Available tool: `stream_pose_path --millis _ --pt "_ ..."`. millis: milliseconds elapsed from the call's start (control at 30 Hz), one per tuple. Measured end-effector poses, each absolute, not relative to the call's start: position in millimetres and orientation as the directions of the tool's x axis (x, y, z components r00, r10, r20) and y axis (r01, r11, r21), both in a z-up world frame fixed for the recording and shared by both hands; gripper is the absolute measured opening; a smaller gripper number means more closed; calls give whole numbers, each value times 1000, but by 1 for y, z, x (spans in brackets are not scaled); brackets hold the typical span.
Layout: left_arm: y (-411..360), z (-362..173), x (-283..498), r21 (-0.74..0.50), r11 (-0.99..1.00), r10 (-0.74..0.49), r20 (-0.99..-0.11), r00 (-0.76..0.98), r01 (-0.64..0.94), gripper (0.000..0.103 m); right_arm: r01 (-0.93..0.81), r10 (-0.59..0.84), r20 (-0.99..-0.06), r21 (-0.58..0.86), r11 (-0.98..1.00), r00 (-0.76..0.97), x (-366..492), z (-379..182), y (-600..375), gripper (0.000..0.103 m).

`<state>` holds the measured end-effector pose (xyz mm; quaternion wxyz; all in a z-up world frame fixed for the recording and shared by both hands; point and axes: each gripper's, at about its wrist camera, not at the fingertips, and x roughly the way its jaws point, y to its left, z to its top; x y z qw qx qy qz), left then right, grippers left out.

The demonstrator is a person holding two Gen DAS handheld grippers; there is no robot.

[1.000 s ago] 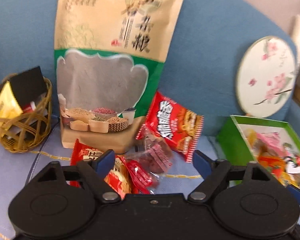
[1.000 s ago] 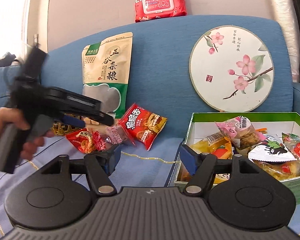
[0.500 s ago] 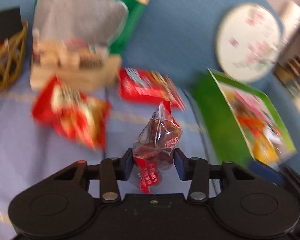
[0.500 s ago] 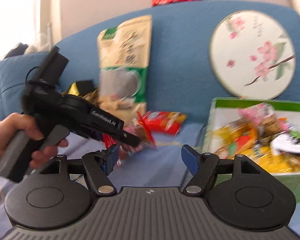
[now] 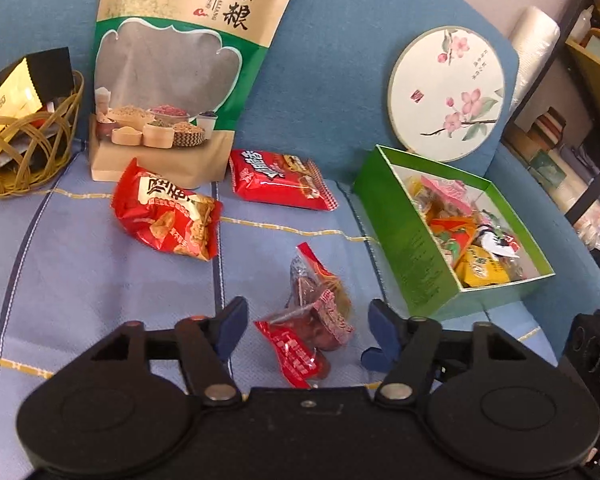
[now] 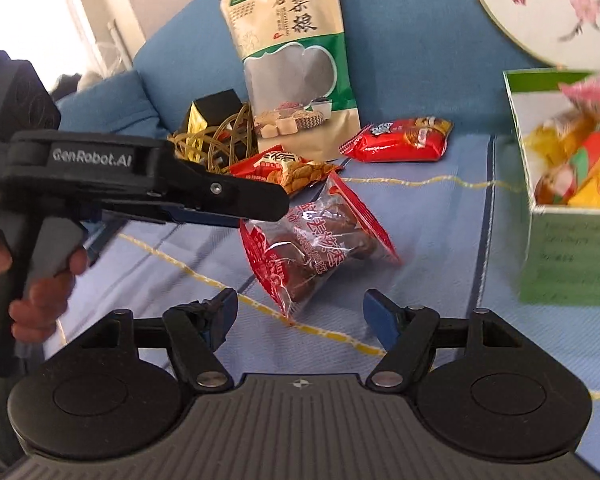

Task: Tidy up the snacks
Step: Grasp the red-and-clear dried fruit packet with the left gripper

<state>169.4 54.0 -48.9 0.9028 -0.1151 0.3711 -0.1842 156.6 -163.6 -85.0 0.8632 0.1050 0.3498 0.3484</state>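
A clear red-trimmed packet of dark dates [image 5: 314, 316] lies loose on the blue sofa seat between the spread fingers of my open left gripper [image 5: 308, 326]. In the right wrist view the same packet [image 6: 316, 246] sits just ahead of my open, empty right gripper [image 6: 296, 316], with the left gripper [image 6: 256, 204] beside it on the left. Two red snack bags [image 5: 166, 216] [image 5: 280, 180] lie further back. A green box [image 5: 404, 240] with several snacks in it stands to the right.
A tall grain pouch [image 5: 180, 68] leans on the sofa back. A wicker basket [image 5: 24, 148] with packets stands at the left. A round flowered fan [image 5: 446, 94] leans behind the box. Shelves [image 5: 580, 120] stand at the far right.
My left gripper closed on the date packet, carried it toward the near seat, then opened and let it go. My right gripper has swung left toward the packet.
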Motion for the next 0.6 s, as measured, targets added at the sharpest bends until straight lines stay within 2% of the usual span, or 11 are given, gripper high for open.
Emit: stream_pose_path --millis 100,233,267,300,333,367,433,600 --pt "49 -60 182 -358 900 -433 -652 623 250 103 -496 679 -513 463 734 525 161 -90 -164 103" --pt "45 -70 188 -311 917 -399 -679 617 250 103 -469 685 -501 500 728 530 170 -95 -160 103" --pt "46 -74 190 -318 917 -399 -687 607 243 96 -461 685 -500 508 727 529 172 -96 -159 102" --pt "47 -78 192 -334 912 -410 -693 593 241 86 -453 685 -502 516 727 528 173 -98 -158 96" --pt "48 -81 194 -371 894 -446 -689 571 251 71 -450 690 -504 526 722 519 175 -99 -157 65" --pt "49 -82 194 -402 882 -469 -686 557 247 65 -447 701 -498 543 711 509 177 -99 -158 55" --pt "49 -78 192 -419 874 -482 -676 558 247 63 -455 700 -495 535 712 515 176 -93 -161 51" --pt "38 -47 185 -430 854 -515 -620 592 293 63 -494 674 -433 463 736 599 164 -65 -174 50"
